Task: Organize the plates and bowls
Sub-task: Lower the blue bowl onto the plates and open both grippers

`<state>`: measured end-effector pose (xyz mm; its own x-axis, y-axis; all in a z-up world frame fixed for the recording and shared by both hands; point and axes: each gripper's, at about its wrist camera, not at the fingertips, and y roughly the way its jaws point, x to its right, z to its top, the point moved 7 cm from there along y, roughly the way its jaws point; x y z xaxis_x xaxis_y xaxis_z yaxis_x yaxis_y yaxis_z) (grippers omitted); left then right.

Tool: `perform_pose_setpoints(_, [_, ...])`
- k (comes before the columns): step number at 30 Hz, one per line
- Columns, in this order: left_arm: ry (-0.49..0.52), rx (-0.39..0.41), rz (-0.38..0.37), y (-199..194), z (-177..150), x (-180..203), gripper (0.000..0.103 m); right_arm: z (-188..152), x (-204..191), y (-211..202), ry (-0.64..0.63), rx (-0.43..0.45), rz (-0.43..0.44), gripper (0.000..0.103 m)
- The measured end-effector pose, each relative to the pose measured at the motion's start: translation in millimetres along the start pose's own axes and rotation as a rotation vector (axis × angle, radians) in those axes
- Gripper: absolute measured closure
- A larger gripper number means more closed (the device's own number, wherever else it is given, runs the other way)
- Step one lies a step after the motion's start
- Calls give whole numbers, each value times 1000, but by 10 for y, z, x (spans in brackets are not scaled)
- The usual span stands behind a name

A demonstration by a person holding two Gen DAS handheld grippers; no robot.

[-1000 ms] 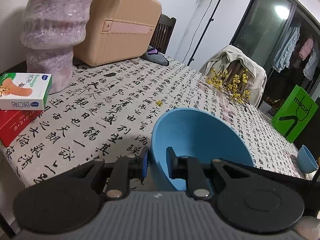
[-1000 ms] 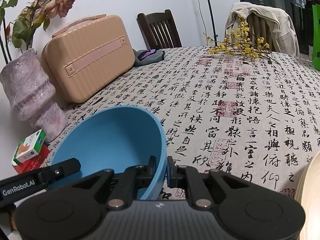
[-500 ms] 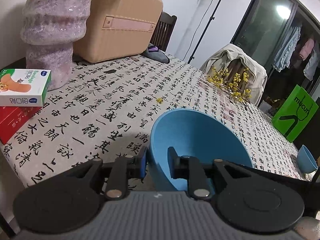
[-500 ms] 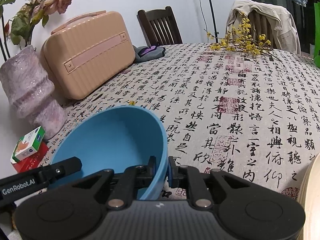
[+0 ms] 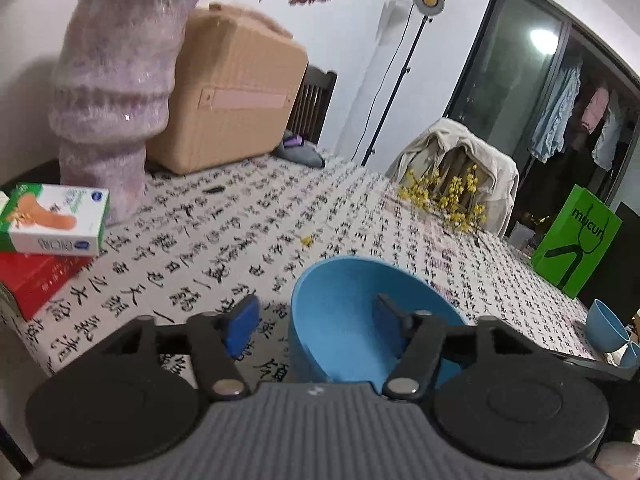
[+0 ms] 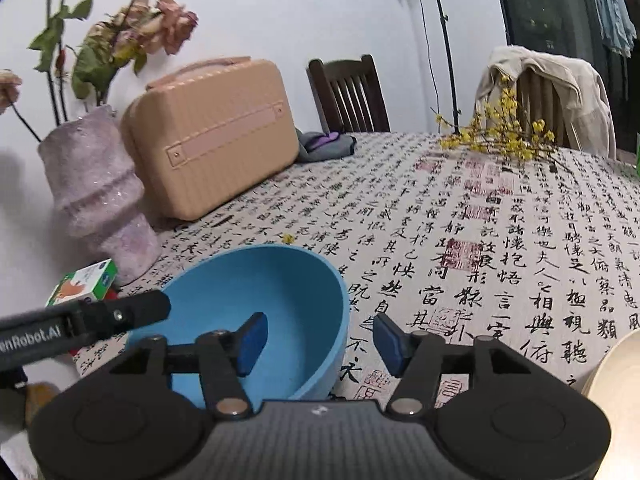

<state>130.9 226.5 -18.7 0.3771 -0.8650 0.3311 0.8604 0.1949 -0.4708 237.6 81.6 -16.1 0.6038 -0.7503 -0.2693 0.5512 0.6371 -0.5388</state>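
A large blue bowl (image 5: 352, 320) sits upright on the calligraphy tablecloth (image 5: 224, 240); it also shows in the right wrist view (image 6: 260, 304). My left gripper (image 5: 314, 326) is open, its jaws apart on either side of the bowl's left rim. My right gripper (image 6: 318, 340) is open too, straddling the bowl's right rim without pinching it. A small blue bowl (image 5: 604, 328) stands at the table's right edge. The rim of a cream plate (image 6: 616, 392) shows at the right wrist view's lower right.
A pink vase (image 5: 112, 112) with flowers, a tan case (image 5: 236, 92), a green-white box (image 5: 56, 220) on a red box (image 5: 36, 280) stand at the left. Yellow flower sprigs (image 5: 444, 196), a jacket-draped chair (image 5: 460, 160) and a green bag (image 5: 576, 240) lie beyond.
Both grippers were shut on the blue bowl's rim and have opened, letting it go. The bowl now rests on the table.
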Motion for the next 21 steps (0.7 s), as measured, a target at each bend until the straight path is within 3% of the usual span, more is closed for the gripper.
perform_pose_setpoints(3, [24,49,1,-105,13,3,15,-15,27,-95,-11,28,10,32])
perform_pose_setpoints(4, [28,67,-6,-145,14,4,4,-21,31,-130,-17,39,16,27])
perform_pose_setpoints(8, [43,119,-21,-281,3,2,0,-41,37,-260,-42,88,39,4])
perform_pose_setpoints(10, [43,126,-20,-326,-18,-17,0,-56,44,-321,-59,112,35,0])
perform_pose_setpoints(21, [68,165,-26,-520,-126,51,0,-107,96,-622,-104,169,18,0])
